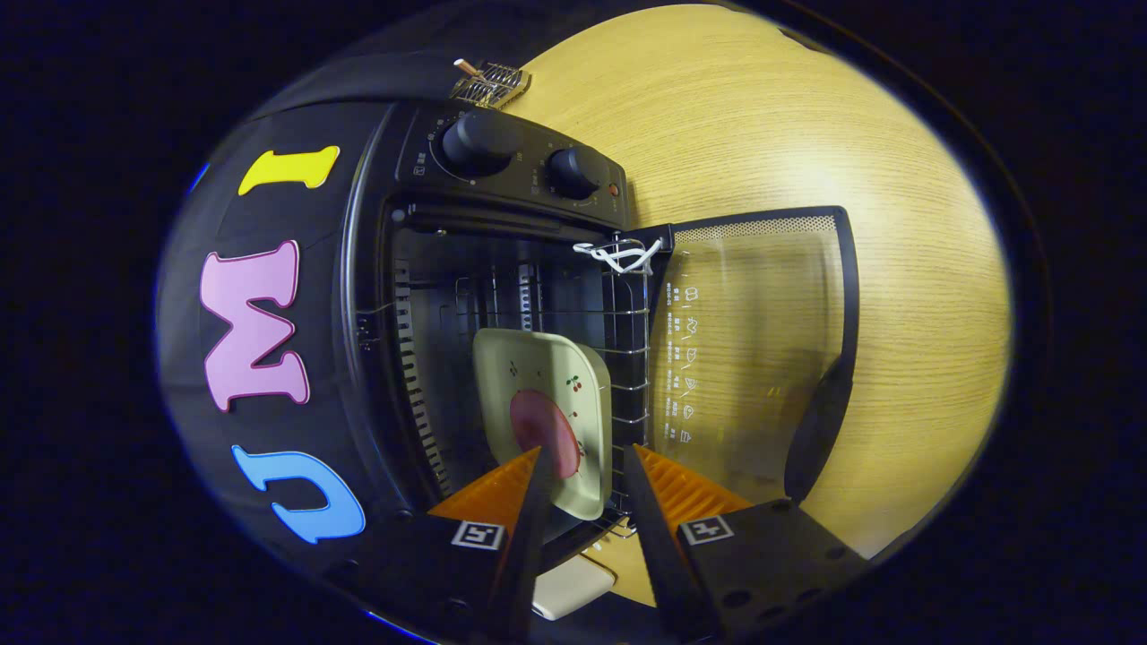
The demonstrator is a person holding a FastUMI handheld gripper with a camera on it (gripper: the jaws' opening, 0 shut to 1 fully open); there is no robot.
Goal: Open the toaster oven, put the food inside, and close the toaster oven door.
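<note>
Hovering with my gripper point(582, 457) parted and empty, I face the plate point(538, 403) on the rack point(627, 358) inside the oven point(502, 179), door point(762, 340) open.

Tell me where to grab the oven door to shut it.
Grip the dark handle bar along the free edge of the open glass door, coming from the table side. It stands proud of the glass. The gripper is open, by the plate inside.
</note>
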